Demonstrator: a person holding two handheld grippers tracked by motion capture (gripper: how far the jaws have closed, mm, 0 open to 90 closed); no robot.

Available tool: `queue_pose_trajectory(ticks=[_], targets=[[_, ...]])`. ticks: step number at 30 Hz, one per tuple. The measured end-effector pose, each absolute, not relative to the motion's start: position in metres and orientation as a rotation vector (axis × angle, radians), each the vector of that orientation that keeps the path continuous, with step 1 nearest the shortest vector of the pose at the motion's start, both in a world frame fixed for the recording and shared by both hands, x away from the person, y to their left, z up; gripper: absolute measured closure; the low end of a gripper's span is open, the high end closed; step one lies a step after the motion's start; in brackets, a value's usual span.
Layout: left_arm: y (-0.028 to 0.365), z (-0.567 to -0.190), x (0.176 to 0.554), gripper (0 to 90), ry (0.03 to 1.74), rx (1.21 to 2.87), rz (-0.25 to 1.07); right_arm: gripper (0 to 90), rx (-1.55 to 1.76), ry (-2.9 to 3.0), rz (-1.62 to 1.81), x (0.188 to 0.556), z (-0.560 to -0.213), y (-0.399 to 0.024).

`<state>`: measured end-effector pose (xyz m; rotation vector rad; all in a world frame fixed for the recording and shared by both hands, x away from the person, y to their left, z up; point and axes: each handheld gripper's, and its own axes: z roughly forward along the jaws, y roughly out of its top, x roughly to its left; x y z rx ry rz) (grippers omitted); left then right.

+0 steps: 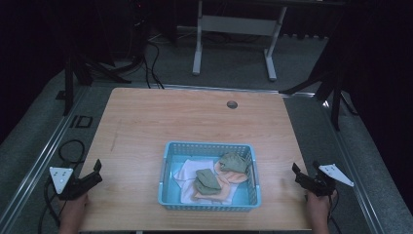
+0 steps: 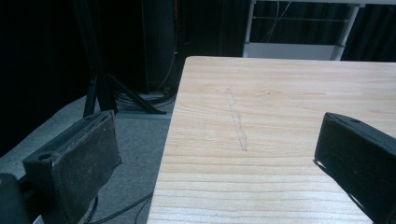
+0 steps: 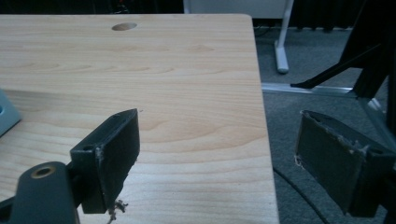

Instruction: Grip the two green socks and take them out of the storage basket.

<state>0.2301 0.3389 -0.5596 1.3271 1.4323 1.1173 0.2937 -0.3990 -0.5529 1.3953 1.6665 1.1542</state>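
Both tools parked at the near corners of the counter (image 1: 146, 117), nothing held. My left tool (image 1: 93, 171) sits at the near-left edge, jaws wide apart, with bare wood and counter edge between them in the left gripper view. My right tool (image 1: 298, 174) sits at the near-right edge, jaws also spread wide and empty; the right gripper view looks up the counter toward the cable hole (image 3: 124, 26), with a sliver of the blue basket (image 3: 7, 114) at the frame's left edge.

The work is the blue basket (image 1: 209, 146), near-centre of the counter, between the two tools. Inside: a white cloth (image 1: 187, 171) on the left, a green cloth (image 1: 208, 180) in the middle on top of an orange cloth (image 1: 219, 192), and a second green cloth (image 1: 234, 162) toward the back right.

Key relation: the basket lies inward from both tools, right of the left one and left of the right one. Its long axis runs left-right across the counter. Judging by the gap, the right tool is somewhat nearer the basket's wall than the left, and nearer the back-right green cloth; the white cloth sits on the left tool's side. Either reach has to go inward and over the rim, then down.
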Motion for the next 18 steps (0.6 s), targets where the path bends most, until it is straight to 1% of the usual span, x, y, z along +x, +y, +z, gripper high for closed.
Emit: queue_pose_trajectory(ticks=[4, 7, 10, 18], targets=[[0.339, -0.56, 0.23, 0.5, 1.432, 1.325, 1.117, 13.2, 1.412, 1.7, 1.169, 0.296, -0.553, -0.401], [0.339, -0.56, 0.23, 0.5, 1.429, 1.325, 1.117, 12.9, 1.41, 1.746, 1.267, 0.297, -0.55, -0.408], [0.339, -0.56, 0.23, 0.5, 1.428, 1.325, 1.115, 12.5, 1.343, 1.816, 1.217, 0.298, -0.55, -0.411], [0.34, -0.56, 0.23, 0.5, 1.431, 1.326, 1.107, 12.9, 1.256, 2.122, 1.23, 0.302, -0.553, -0.422]])
